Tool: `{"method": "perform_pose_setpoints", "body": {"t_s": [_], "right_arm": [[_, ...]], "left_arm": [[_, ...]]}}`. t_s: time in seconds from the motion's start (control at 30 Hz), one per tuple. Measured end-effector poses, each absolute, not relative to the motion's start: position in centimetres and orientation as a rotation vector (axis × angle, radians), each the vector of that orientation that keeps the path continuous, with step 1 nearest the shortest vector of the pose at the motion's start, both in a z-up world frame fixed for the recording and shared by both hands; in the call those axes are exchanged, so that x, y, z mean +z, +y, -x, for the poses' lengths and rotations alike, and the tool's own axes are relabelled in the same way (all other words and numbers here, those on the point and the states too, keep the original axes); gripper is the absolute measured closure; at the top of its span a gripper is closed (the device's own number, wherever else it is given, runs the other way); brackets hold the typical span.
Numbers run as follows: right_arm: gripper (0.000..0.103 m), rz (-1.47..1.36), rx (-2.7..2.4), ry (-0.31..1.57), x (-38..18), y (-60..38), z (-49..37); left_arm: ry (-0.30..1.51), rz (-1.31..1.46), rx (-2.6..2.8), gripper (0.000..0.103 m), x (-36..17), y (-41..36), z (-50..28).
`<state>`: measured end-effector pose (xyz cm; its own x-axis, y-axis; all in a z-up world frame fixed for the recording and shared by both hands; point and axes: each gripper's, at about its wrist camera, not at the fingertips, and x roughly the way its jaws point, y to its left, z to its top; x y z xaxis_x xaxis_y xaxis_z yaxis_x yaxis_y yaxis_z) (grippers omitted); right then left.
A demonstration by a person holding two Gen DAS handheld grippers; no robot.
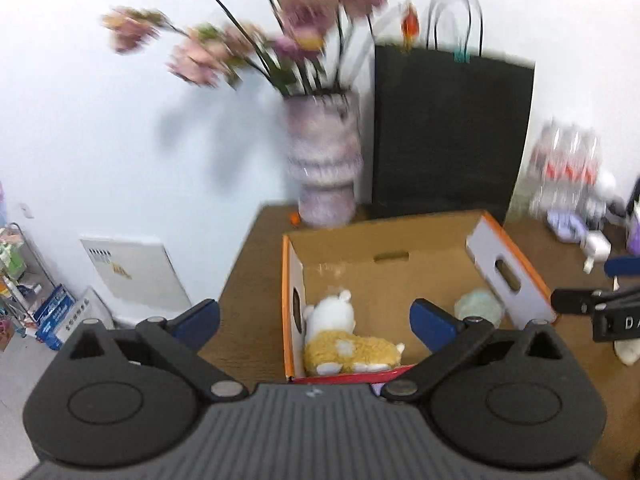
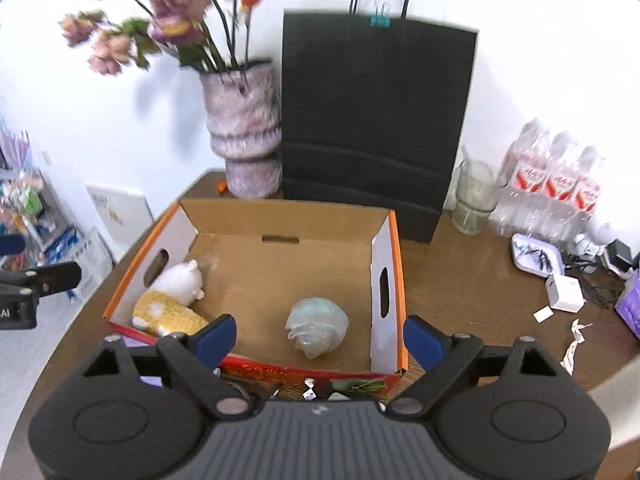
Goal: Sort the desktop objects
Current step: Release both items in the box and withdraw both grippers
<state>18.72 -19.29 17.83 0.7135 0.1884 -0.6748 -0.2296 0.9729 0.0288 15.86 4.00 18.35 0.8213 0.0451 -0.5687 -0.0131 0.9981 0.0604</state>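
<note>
An open cardboard box (image 2: 280, 216) with orange edges stands on the brown desk. Inside it lie a white-and-yellow plush toy (image 2: 172, 300) at the left and a pale green wrapped ball (image 2: 318, 326) toward the right. The same box (image 1: 384, 236), plush toy (image 1: 344, 336) and ball (image 1: 478, 306) show in the left wrist view. My left gripper (image 1: 316, 318) hangs open above the box's near left corner with nothing between its fingers. My right gripper (image 2: 320, 336) is open above the box's near edge, and empty. Each gripper shows at the side of the other's view.
Behind the box stand a mottled vase (image 2: 244, 132) of pink flowers and a black paper bag (image 2: 372, 120). At the right are a glass jar (image 2: 474, 196), bottled water (image 2: 552, 184), a white charger (image 2: 564, 292), cables and paper scraps. The desk's left edge drops to floor clutter.
</note>
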Motion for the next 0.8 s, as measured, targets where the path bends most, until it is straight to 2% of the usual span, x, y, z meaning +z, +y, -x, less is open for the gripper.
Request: {"method": "perform_pose_setpoints", "body": {"t_s": [0.1,0.3,0.37,0.5,0.6,0.73,0.8], "right_arm": [[0.012,0.051,0.270,0.617,16.2,-19.5,-15.4],[0.012,0.001,0.245,0.519,12.1,-20.7,-9.2],[0.005,-0.009,0.252,0.503,10.4,-20.9,-7.0],[0.003,0.043,0.255,0.525,6.8,-20.8,-2.7],[0.003,0.053,0.296,0.543,5.2,-20.7,0.6],[0.001,0.063,0.301,0.489,4.2,-20.7,5.3],[0.000,0.063,0.276,0.403,4.1,-20.9,7.6]], "left_arm": [[0.551,-0.025,-0.001,0.000,17.3,4.0,-12.3],[0.403,0.028,0.010,0.000,14.0,3.6,-5.4],[0.380,-0.009,0.002,0.000,11.8,3.0,-3.6],[0.416,-0.113,0.017,0.000,7.1,1.5,-0.9],[0.442,-0.066,0.012,0.000,4.7,1.6,1.6],[0.504,0.017,0.011,0.000,2.9,2.5,4.6],[0.524,0.021,-0.017,0.000,2.3,2.7,5.8]]}}
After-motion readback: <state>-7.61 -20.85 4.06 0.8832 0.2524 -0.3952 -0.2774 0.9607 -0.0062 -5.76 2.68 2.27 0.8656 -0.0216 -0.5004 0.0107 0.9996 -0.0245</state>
